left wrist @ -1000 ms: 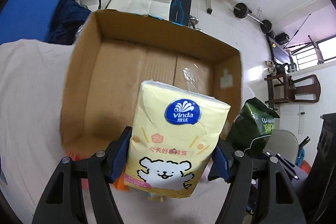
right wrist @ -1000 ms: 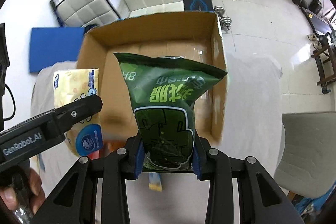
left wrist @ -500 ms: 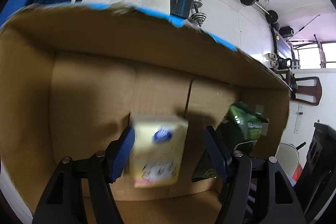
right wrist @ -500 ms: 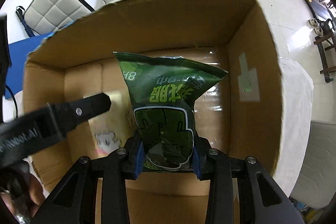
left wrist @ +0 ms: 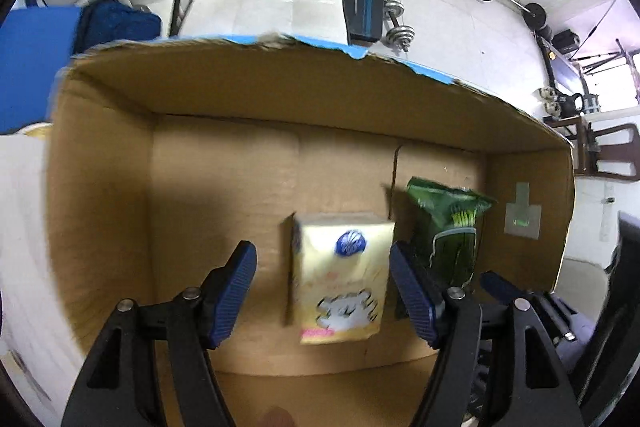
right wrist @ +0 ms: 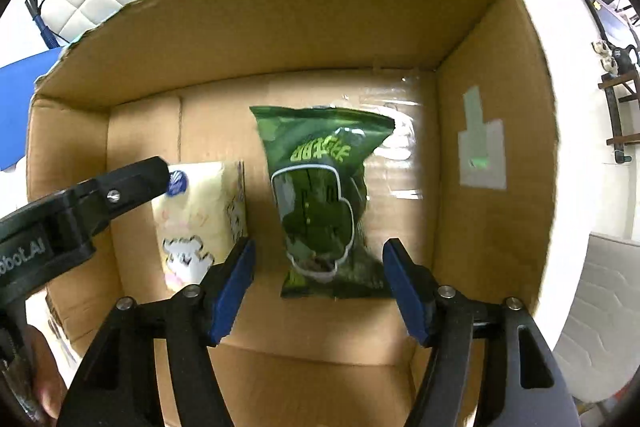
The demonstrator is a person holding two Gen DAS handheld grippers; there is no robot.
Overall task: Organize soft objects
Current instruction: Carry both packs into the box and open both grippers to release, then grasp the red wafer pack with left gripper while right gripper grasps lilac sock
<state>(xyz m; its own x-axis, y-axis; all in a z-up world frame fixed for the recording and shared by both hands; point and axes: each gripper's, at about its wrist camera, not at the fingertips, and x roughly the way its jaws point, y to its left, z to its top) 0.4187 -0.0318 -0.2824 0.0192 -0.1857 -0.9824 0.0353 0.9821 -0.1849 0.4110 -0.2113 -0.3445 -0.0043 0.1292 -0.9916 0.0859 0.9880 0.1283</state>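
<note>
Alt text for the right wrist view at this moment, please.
The right gripper, jaws just opened, points down into a cardboard box with a green snack bag free between its blue pads. At left, the left gripper hangs over a yellow tissue pack in the box.

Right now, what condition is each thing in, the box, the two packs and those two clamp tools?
Cardboard box: open at the top, flaps torn off.
Tissue pack: inside the box, free between the jaws, sealed.
Green snack bag: inside the box, free between the jaws, sealed.
Left gripper: open; pads clear of the tissue pack.
Right gripper: jaws have just been opening; the bag is between them, untouched.
</note>
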